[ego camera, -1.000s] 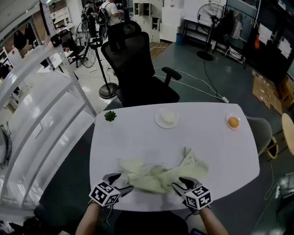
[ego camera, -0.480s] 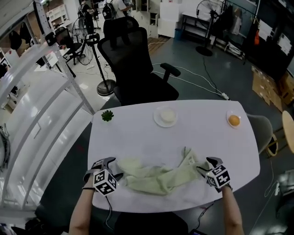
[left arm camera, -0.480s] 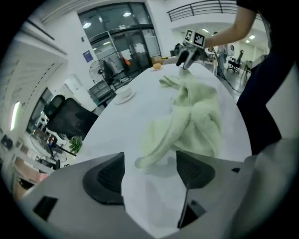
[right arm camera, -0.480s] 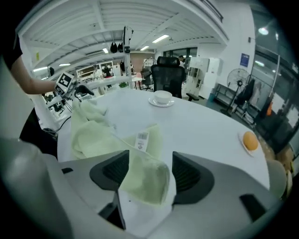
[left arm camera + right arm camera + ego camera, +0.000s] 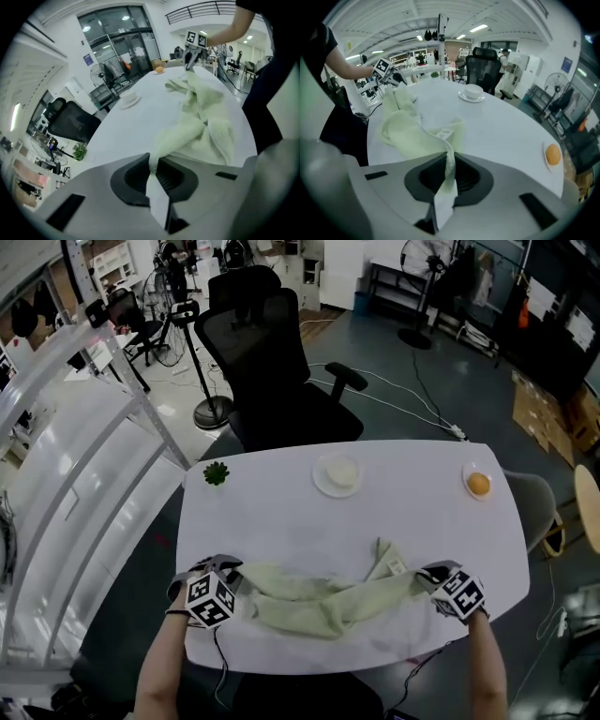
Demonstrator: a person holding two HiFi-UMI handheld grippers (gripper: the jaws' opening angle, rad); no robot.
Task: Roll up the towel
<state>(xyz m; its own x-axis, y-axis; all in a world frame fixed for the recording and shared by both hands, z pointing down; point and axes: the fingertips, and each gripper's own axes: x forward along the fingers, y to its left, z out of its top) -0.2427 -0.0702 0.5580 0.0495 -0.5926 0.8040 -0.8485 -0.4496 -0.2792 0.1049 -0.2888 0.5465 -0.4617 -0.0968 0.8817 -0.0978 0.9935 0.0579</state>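
White bench [image 5: 281, 521] is lying bare toward the frame's top; the towel [image 5: 319, 604] is stretching near its lower edge between left tongs [image 5: 232, 570] and right tongs [image 5: 424, 577], both having just been closing, now clenching its ends.

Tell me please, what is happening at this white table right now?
A person works a pale green towel on the white table. The left hand-held gripper and the right hand-held gripper have each just closed on one end of it. The towel lies crumpled between them near the front edge, not yet rolled.
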